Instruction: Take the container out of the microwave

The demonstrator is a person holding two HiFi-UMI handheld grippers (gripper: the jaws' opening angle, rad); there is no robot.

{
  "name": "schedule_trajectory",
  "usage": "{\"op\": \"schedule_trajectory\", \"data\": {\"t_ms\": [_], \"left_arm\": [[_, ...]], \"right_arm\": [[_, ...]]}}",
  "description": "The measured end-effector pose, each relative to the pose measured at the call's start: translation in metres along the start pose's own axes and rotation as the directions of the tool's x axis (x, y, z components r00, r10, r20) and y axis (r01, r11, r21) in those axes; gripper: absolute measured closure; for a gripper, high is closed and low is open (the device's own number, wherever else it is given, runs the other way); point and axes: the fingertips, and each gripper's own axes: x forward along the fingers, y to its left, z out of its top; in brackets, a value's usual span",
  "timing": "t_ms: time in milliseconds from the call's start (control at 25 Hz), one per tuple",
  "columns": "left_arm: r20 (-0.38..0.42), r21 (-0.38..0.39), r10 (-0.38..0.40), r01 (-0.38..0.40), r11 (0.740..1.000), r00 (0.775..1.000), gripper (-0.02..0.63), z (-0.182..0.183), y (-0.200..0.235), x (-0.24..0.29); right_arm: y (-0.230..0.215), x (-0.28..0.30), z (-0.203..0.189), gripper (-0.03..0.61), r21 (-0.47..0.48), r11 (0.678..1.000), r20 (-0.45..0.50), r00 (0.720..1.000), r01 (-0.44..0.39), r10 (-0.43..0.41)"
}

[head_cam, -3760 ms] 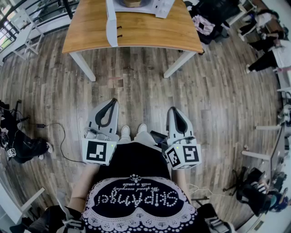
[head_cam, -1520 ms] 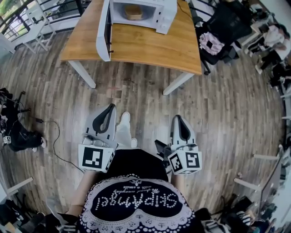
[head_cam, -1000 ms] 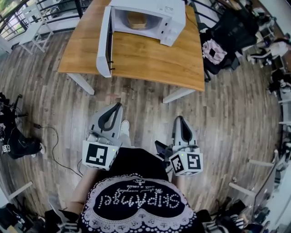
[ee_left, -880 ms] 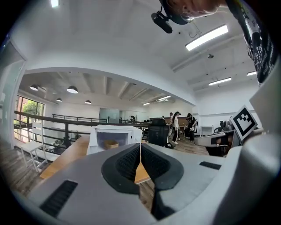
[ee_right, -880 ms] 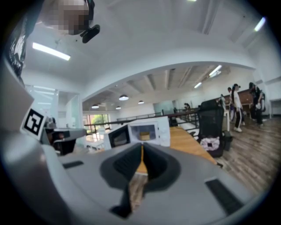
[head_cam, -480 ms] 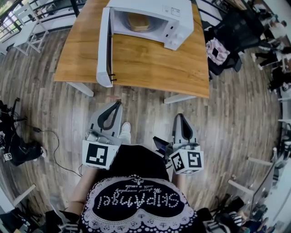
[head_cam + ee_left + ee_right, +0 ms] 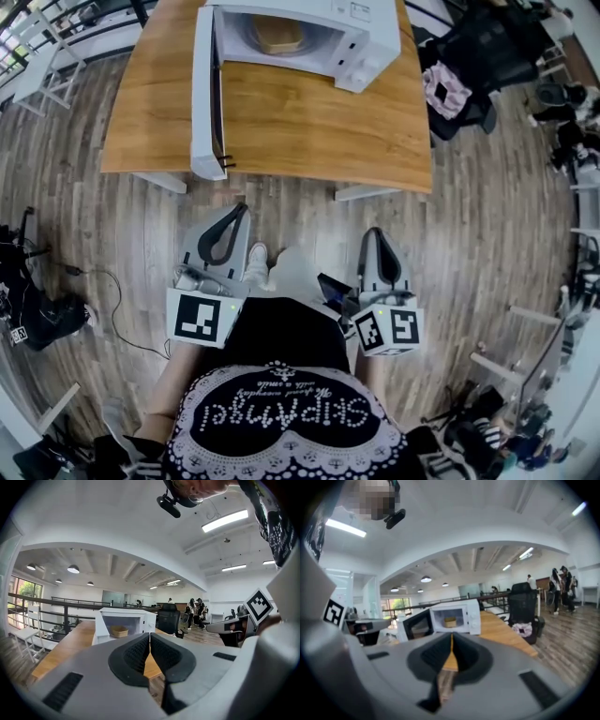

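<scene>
A white microwave (image 7: 300,28) stands on the far side of a wooden table (image 7: 309,122), its door (image 7: 204,94) swung wide open to the left. Inside it sits a tan container (image 7: 277,33), also seen in the left gripper view as a small tan container (image 7: 118,631) and in the right gripper view as a tan container (image 7: 450,621). My left gripper (image 7: 234,211) and right gripper (image 7: 373,234) are held side by side over the floor, short of the table's near edge. Both are shut with nothing between the pads, and both point at the microwave.
A black office chair with a pink bag (image 7: 450,89) stands at the table's right end. A black bag (image 7: 42,309) and a cable (image 7: 122,309) lie on the floor at left. White chairs (image 7: 37,66) stand by a railing at far left. People (image 7: 197,611) stand far off.
The table and microwave have come nearer in the head view as the person walks up to them. Both grippers stay shut and side by side.
</scene>
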Motion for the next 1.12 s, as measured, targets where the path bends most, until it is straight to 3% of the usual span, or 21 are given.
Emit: {"op": "schedule_trajectory", "data": {"t_ms": [600,1120], "left_arm": [[-0.007,-0.013,0.021,-0.021,1.000,1.000,0.584,-0.002,0.008,0.011],[-0.006,-0.028,0.030,-0.030,0.999,1.000,0.584,0.008,0.005,0.085]], "right_arm": [[-0.004,0.016,-0.001,0.543,0.007,1.000,-0.014,1.000,-0.017,0.017],[-0.043,0.084,0.014,0.543,0.006,0.997,-0.042,0.996,-0.077,0.077]]}}
